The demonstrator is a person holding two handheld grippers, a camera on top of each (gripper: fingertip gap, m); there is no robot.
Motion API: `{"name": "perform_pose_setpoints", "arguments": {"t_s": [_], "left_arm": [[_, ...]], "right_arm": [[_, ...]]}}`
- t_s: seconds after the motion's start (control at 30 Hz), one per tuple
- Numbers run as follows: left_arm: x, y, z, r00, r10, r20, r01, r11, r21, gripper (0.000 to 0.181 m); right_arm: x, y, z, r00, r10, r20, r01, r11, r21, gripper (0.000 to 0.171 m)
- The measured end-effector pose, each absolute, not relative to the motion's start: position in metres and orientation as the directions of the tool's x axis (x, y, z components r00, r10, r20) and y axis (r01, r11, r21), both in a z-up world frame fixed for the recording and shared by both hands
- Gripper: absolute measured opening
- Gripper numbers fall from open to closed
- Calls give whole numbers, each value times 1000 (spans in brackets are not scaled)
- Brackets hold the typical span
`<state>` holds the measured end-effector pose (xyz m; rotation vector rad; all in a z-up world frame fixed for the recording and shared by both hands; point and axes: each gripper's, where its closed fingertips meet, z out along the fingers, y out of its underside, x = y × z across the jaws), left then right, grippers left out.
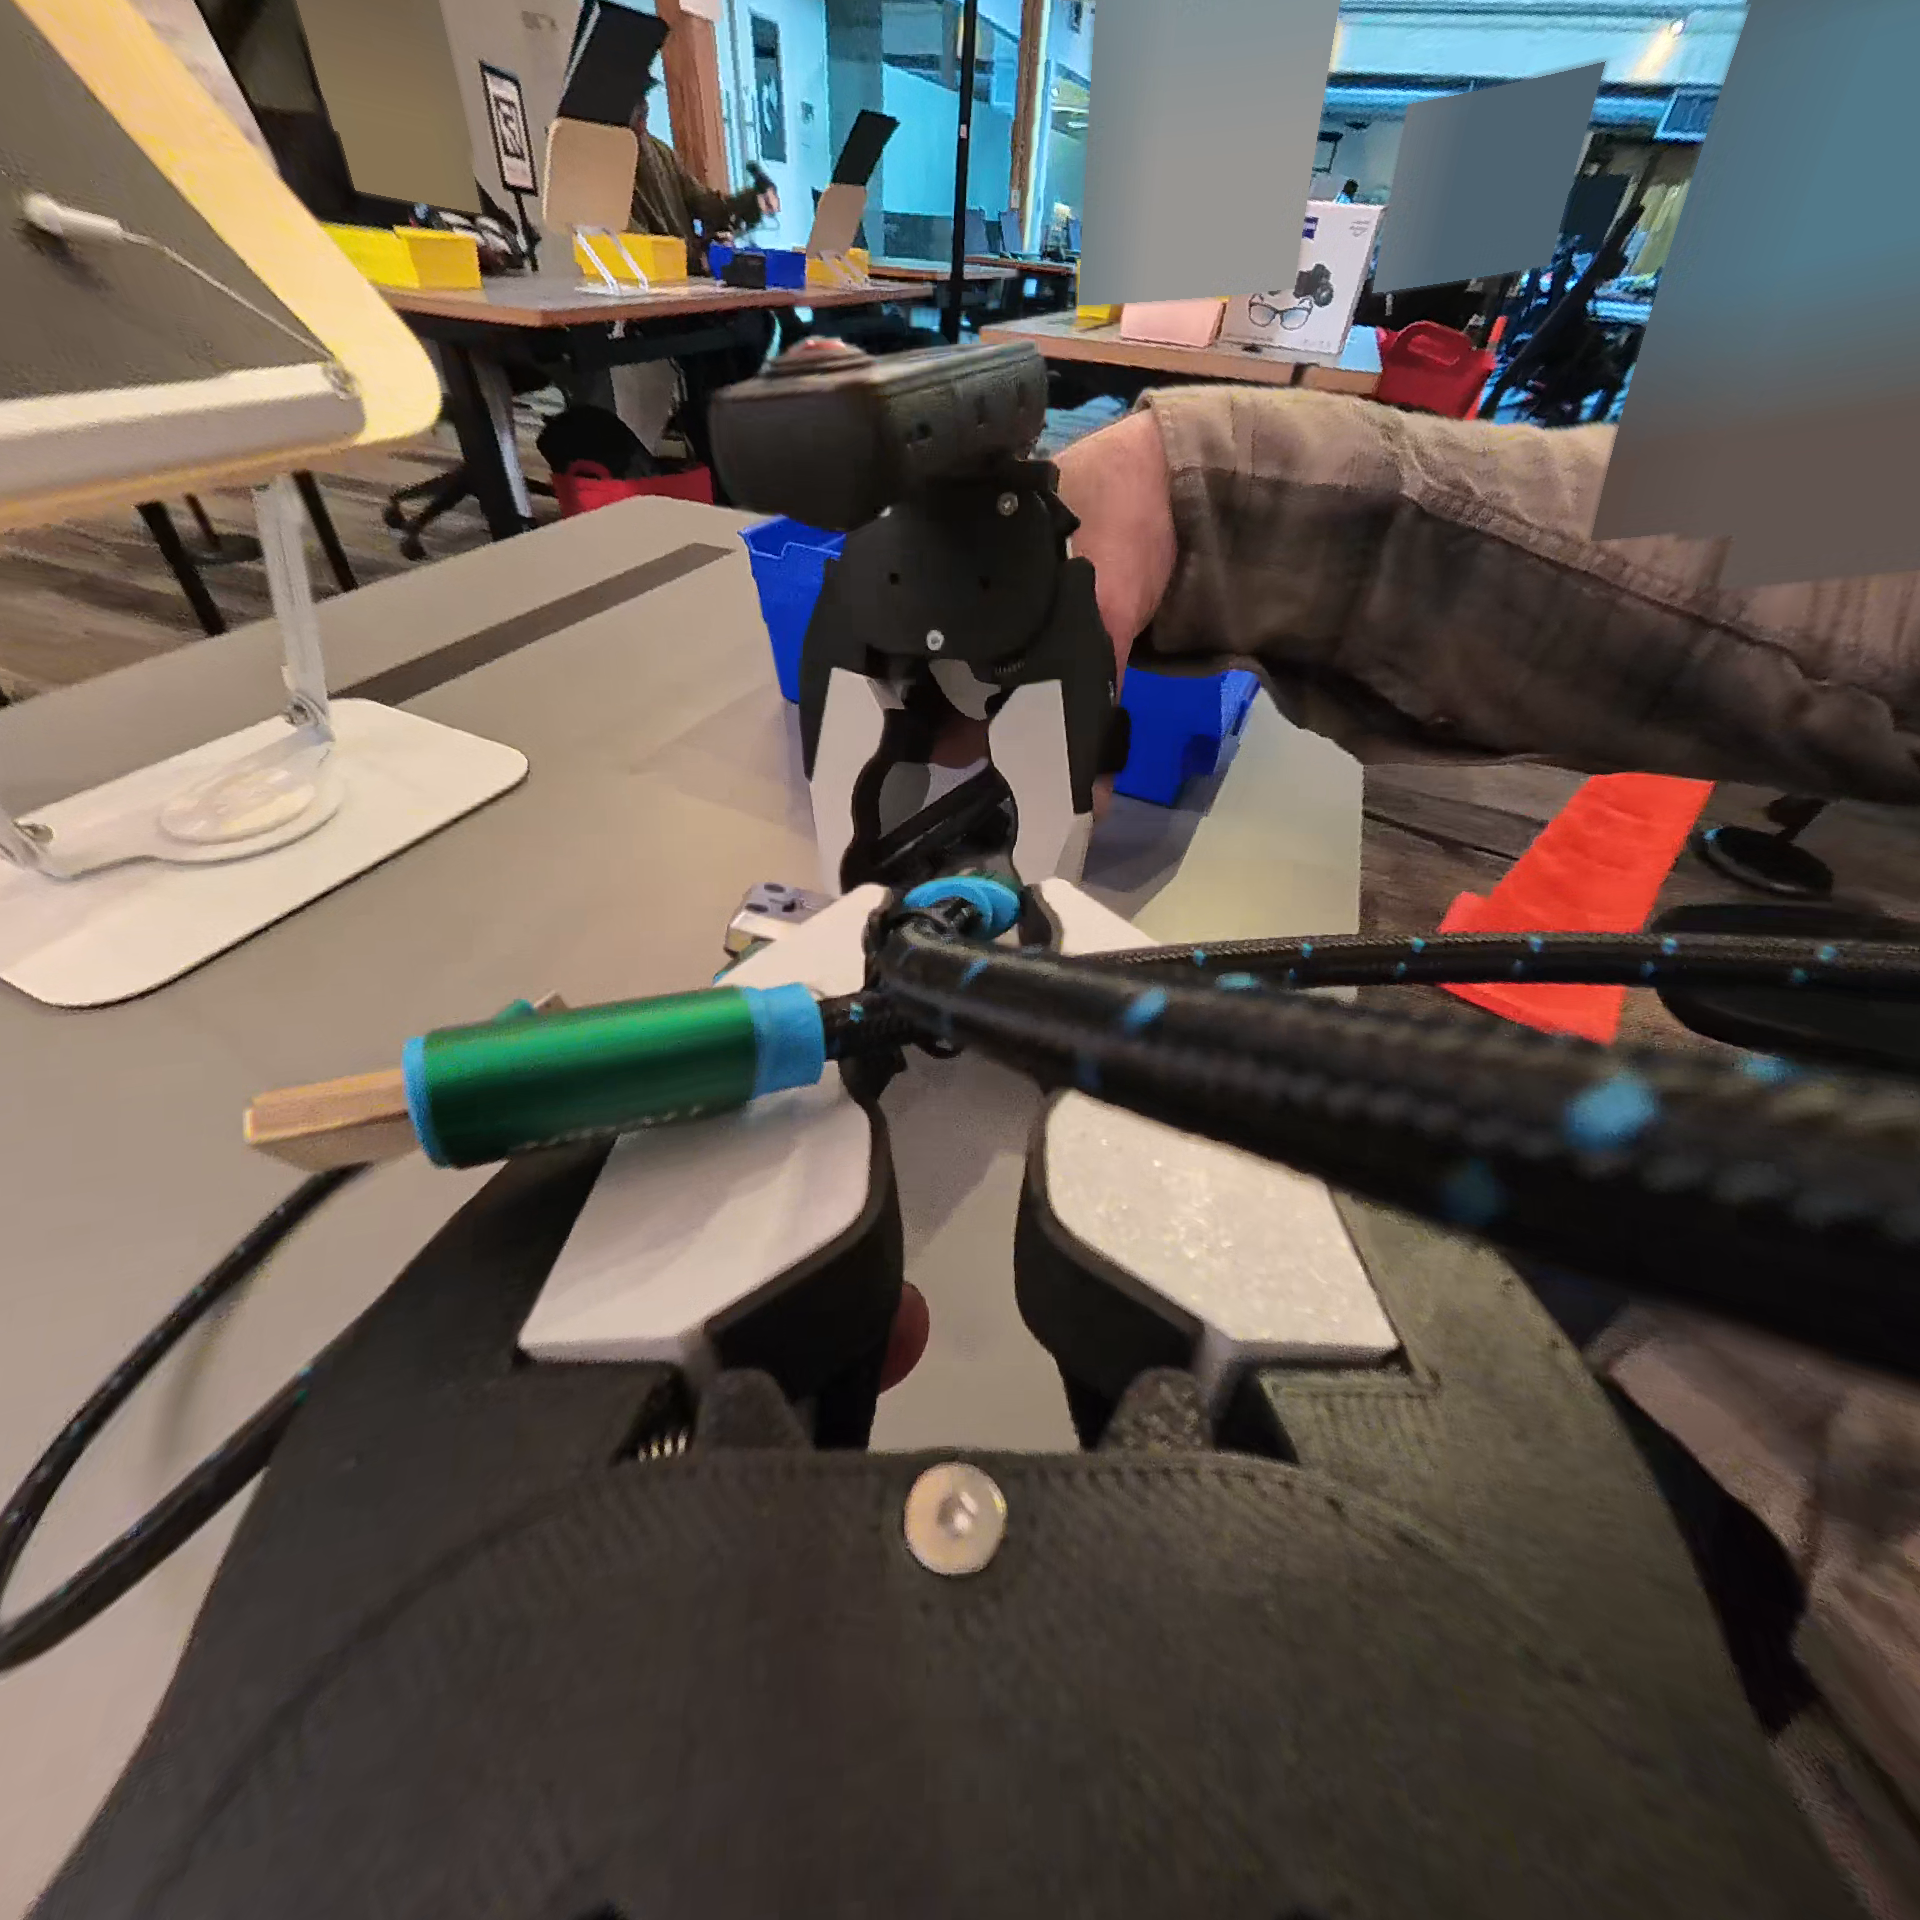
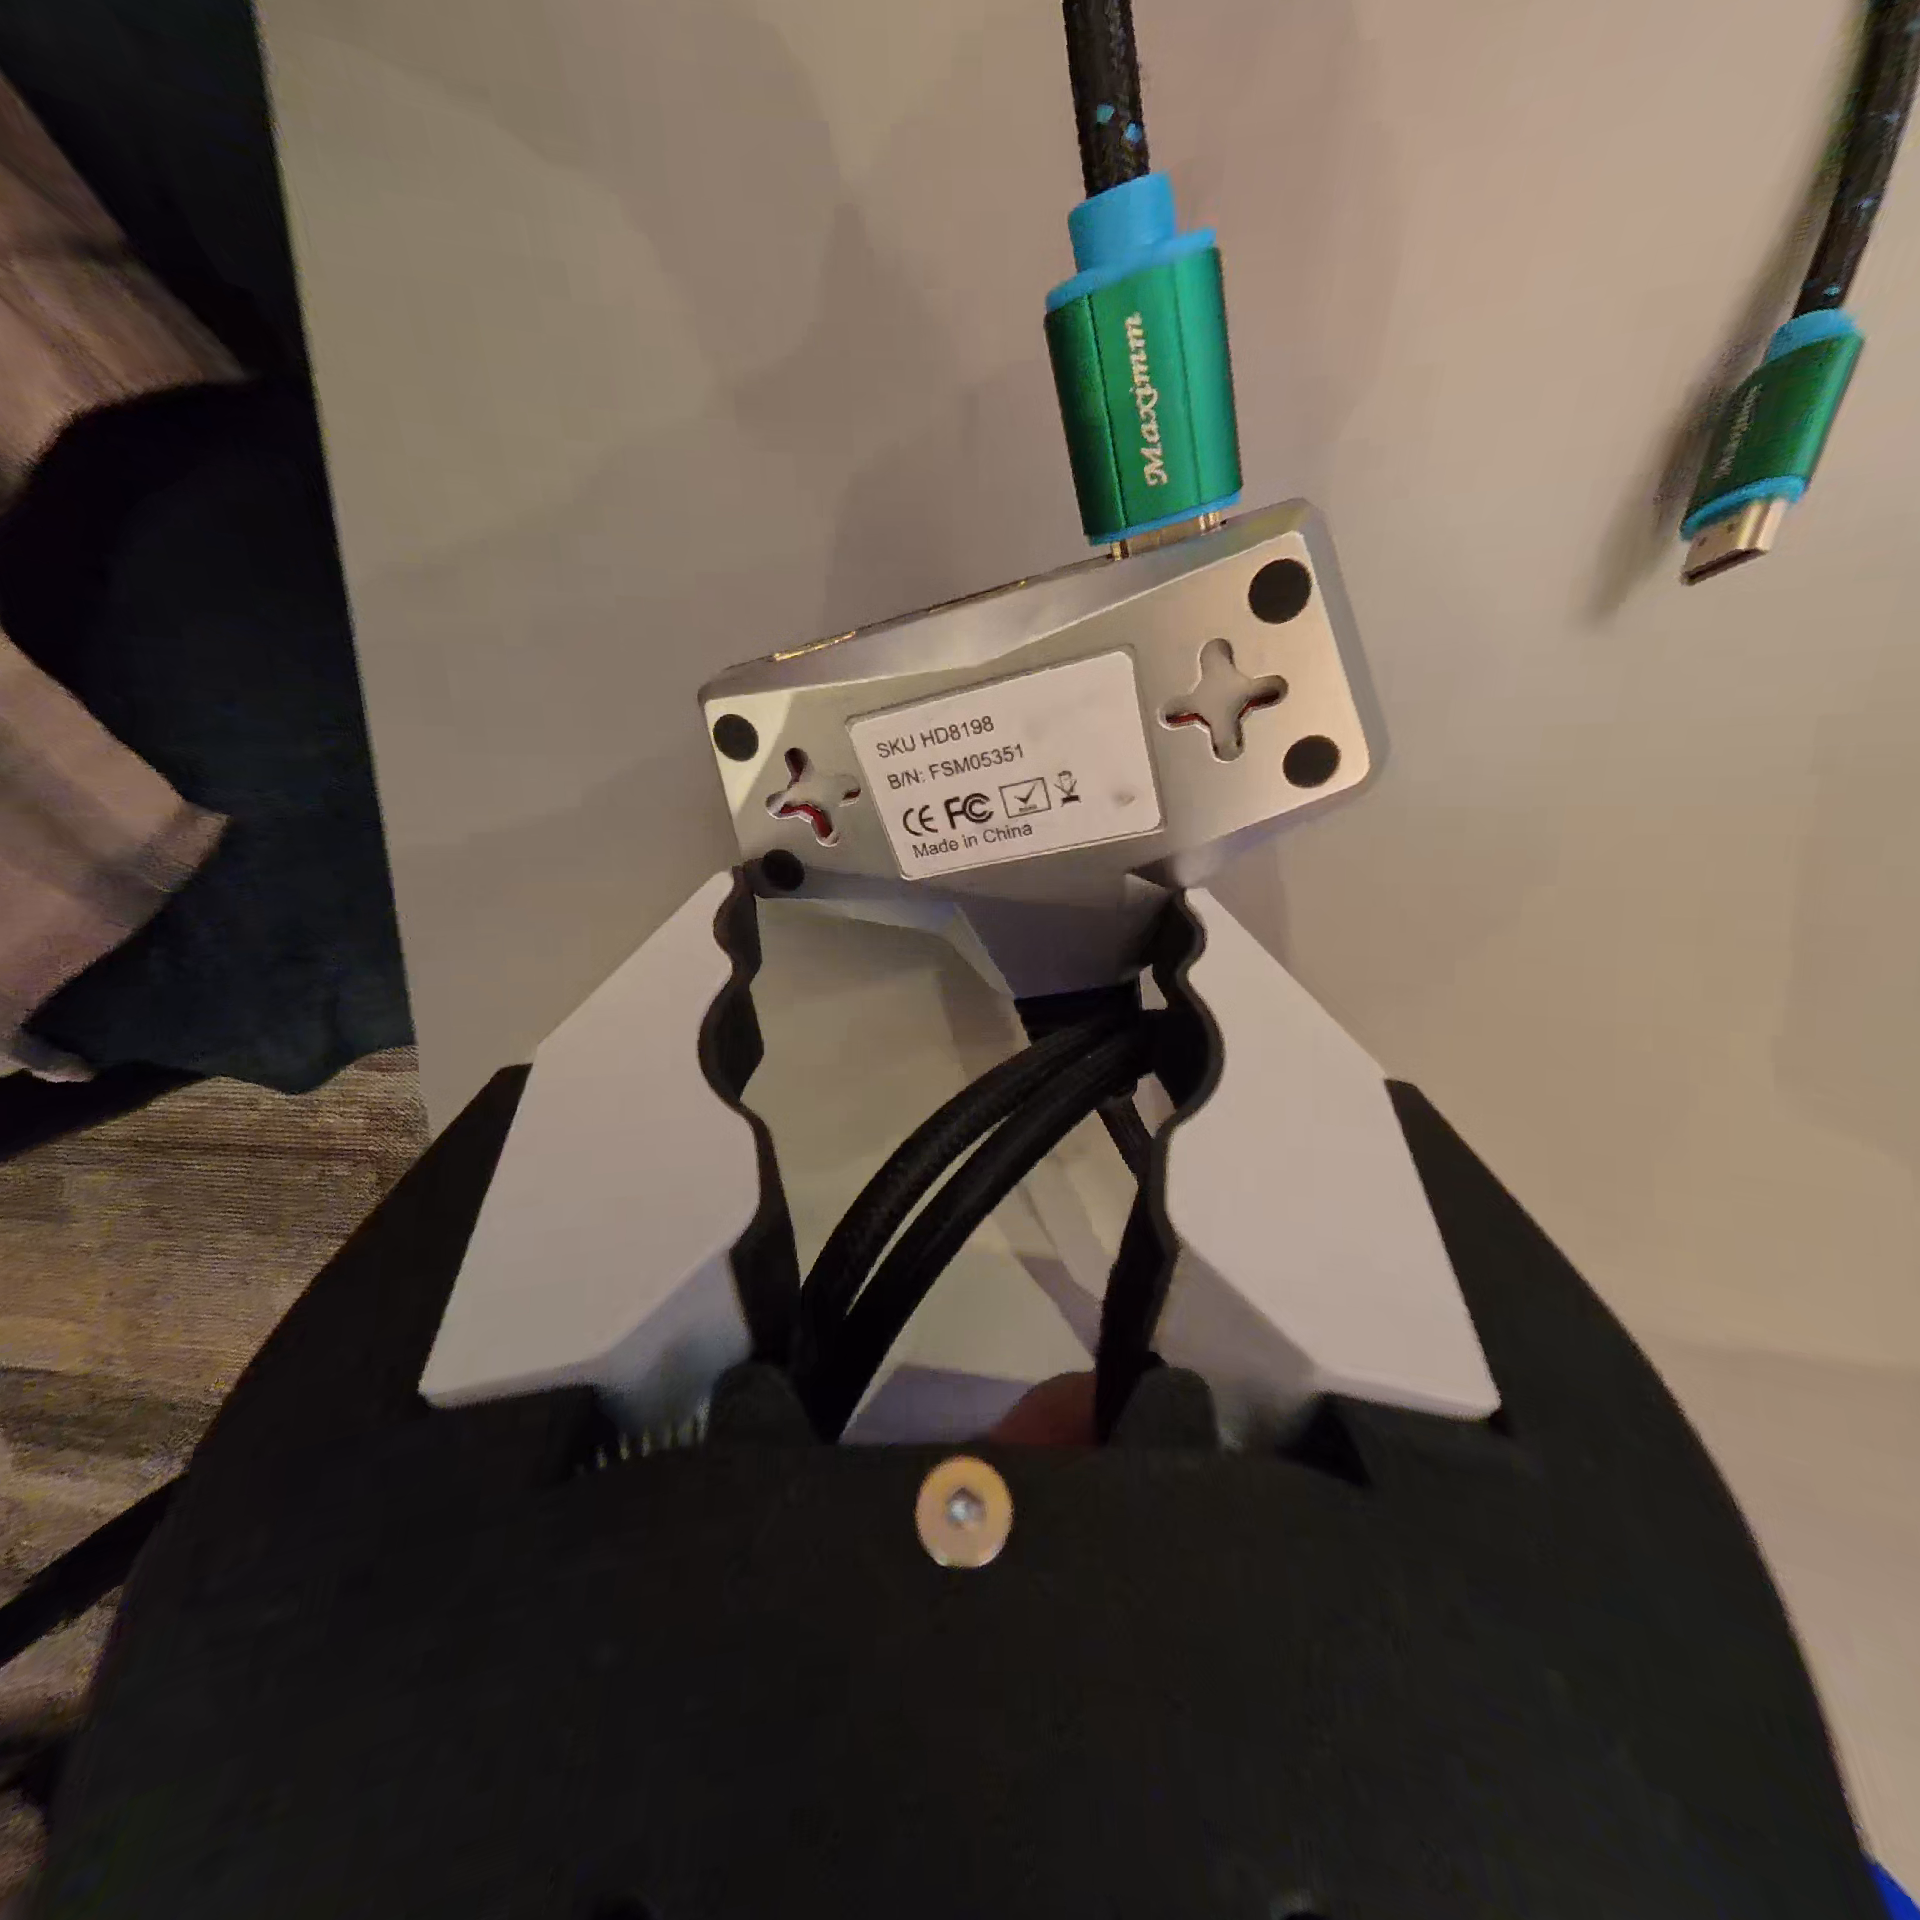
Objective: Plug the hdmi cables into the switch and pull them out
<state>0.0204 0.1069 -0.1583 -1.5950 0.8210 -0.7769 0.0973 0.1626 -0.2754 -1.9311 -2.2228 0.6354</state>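
Right wrist view shows my right gripper (image 2: 961,894) clamped on the silver switch (image 2: 1039,727): the narrow near end of the switch sits wedged between my two fingertips, and its wider body sticks out beyond them, underside turned to the camera with a white sticker (image 2: 1003,774) in the middle. A black braided lead (image 2: 914,1174) runs back from the switch between my fingers. On the far side of the switch, at its right end, one green-shelled plug (image 2: 1143,416) stands seated in a port, its black-and-blue cable (image 2: 1107,94) rising away from it. A second green plug (image 2: 1782,436) hangs free well to the right of the switch, gold tip bare, touching nothing. Behind the switch is the grey table (image 2: 623,312).

In the left wrist view, my left gripper (image 1: 956,914) has its fingers drawn close on the braided cable (image 1: 1351,1039) just behind a blue collar (image 1: 961,896); the cable crosses over my right finger and off to the right. Another green plug (image 1: 592,1070) lies across my left finger, gold tip pointing left, outside the jaws. Just past my fingertips a corner of the switch (image 1: 774,904) shows, with the other gripper (image 1: 951,727) coming down on it from above, held by a hand (image 1: 1122,530). A blue bin (image 1: 1184,727) sits behind the switch.
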Motion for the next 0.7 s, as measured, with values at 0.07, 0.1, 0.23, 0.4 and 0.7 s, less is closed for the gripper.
{"name": "perform_pose_setpoints", "arguments": {"t_s": [0.07,0.1,0.23,0.4,0.7], "left_arm": [[25,105,-160,544,-839,22,-115,-101,-988,20],[28,104,-160,543,-840,8,-118,-86,-989,20],[32,103,-166,549,-836,-27,-121,-47,-991,20],[31,107,-173,560,-828,-21,-107,-47,-993,20],[34,108,-180,536,-843,-53,-124,-16,-992,20]], "right_arm": [[92,157,-271,-190,959,-210,905,88,-416,75],[89,154,-268,-197,954,-227,899,83,-430,75],[80,145,-255,-226,931,-288,869,59,-491,75],[75,138,-246,-253,911,-327,846,44,-531,75],[72,128,-239,-302,872,-385,831,42,-555,75]]}}
